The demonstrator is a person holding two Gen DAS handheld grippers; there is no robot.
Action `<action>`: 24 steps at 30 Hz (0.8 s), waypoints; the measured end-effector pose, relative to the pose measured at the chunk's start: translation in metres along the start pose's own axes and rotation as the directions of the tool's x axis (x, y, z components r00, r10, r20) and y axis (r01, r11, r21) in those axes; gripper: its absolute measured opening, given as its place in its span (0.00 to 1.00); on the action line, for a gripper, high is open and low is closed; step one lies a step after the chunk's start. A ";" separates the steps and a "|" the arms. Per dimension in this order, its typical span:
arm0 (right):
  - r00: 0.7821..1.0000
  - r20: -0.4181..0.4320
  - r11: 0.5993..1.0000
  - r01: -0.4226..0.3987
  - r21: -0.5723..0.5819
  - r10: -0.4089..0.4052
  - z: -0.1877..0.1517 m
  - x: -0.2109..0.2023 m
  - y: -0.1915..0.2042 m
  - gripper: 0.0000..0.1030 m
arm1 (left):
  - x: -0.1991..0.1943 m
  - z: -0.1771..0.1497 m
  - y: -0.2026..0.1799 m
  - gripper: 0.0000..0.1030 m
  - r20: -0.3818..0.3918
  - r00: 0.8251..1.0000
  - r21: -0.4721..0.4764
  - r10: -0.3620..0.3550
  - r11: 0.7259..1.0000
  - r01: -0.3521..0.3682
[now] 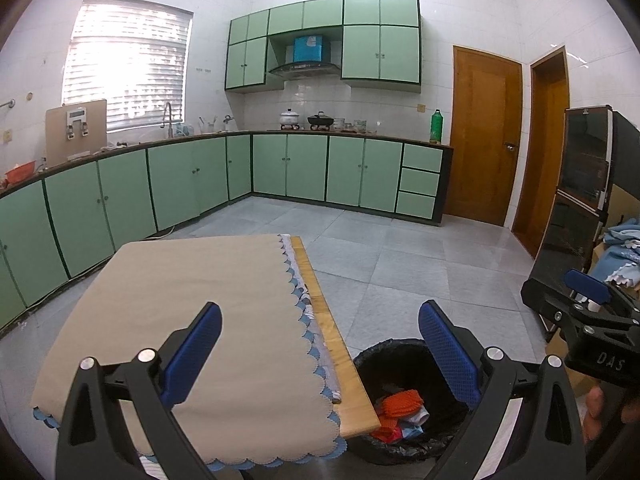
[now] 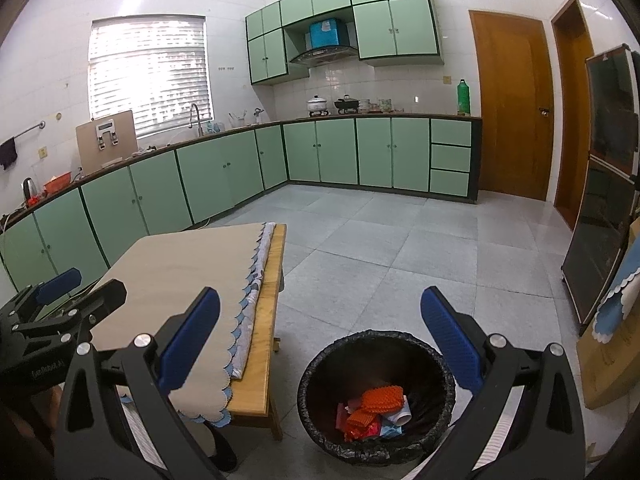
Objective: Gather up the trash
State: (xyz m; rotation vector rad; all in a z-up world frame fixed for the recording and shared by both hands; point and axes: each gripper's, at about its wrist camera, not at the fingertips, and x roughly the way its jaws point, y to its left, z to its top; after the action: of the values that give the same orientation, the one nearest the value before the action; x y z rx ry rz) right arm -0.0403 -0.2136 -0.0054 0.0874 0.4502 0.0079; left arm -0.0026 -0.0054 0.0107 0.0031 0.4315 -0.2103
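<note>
The trash (image 2: 374, 412) lay in the bottom of the bin (image 2: 320, 368), on the floor just to the right of the desk's (image 2: 266, 344) near corner: a crumpled orange piece with a bumpy texture on top, with pink, red, white and pale blue scraps under it. You would have judged all of it light, soft and crushable, wrappers and paper rather than anything stiff or fragile, so a pinch across a raised fold of the orange piece would have held better than a grab at a flat, slick edge. The bin's black liner (image 2: 448, 380) looked thin and loose over the rim, apt to snag or drag if caught. Your right tongs (image 2: 320, 344) hung spread wide above the bin, with nothing between the blue pads (image 2: 452, 344). Your left tongs (image 1: 320, 356) were likewise released and empty, over the desk's near right edge. The beige cloth (image 1: 180, 292) on the desk showed no trash left on it, so the collecting looked close to done.
</note>
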 end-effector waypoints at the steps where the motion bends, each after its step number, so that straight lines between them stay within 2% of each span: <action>1: 1.000 -0.002 1.000 0.000 0.000 0.000 -0.001 0.000 0.001 0.95 | 0.000 0.000 0.001 0.94 -0.001 1.000 -0.001 0.000 1.000 0.000; 24: 1.000 -0.005 1.000 -0.001 -0.010 0.001 0.001 0.003 0.003 0.95 | 0.001 0.002 0.002 0.94 -0.007 1.000 0.000 0.001 1.000 -0.001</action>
State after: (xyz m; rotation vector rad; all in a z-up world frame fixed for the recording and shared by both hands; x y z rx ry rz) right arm -0.0370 -0.2104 -0.0055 0.0779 0.4546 0.0118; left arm -0.0009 -0.0033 0.0119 0.0042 0.4380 -0.2091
